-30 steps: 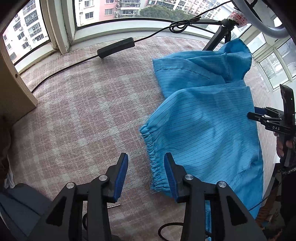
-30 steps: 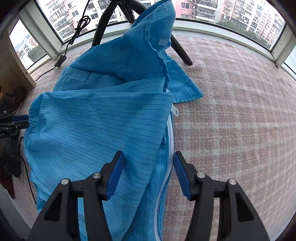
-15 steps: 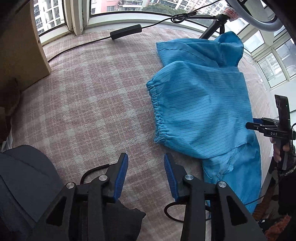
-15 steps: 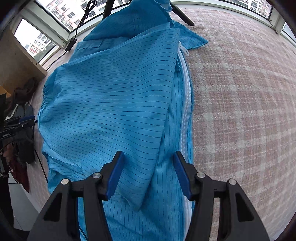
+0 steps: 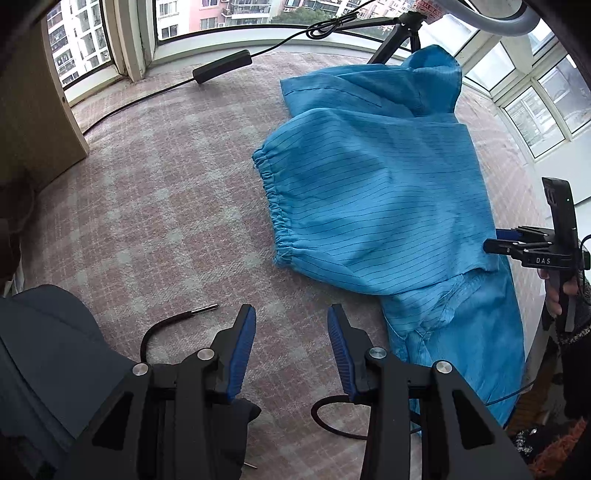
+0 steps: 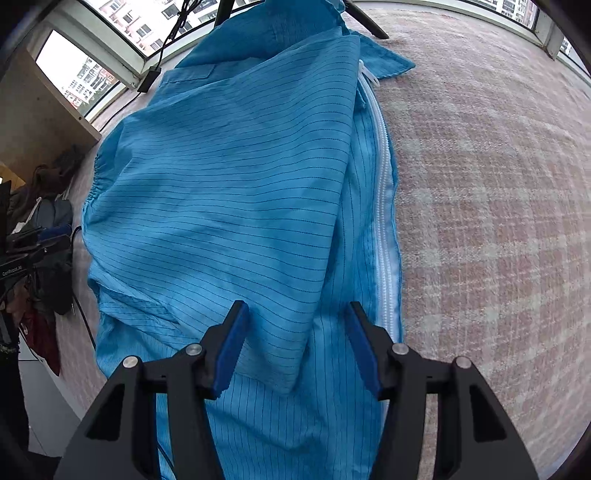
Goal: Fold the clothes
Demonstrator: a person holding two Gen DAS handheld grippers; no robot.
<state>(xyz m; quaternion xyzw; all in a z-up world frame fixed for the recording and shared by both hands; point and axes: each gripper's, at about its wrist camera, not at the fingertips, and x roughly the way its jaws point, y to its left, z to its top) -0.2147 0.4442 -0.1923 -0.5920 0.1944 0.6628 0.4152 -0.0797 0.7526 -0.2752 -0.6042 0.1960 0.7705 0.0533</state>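
Your right gripper (image 6: 295, 345) hangs open, empty, directly over the blue striped jacket (image 6: 229, 192) on the plaid blanket (image 6: 498, 221); your left gripper (image 5: 291, 347), also open, sits off its elastic cuff (image 5: 273, 206).

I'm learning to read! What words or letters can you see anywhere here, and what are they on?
"DAS": white letters on the right gripper, seen from the left wrist view.
A white word on the left gripper, seen from the right wrist view: too blurred to read for sure.
A red and white label at the top by the tripod: too small to read.
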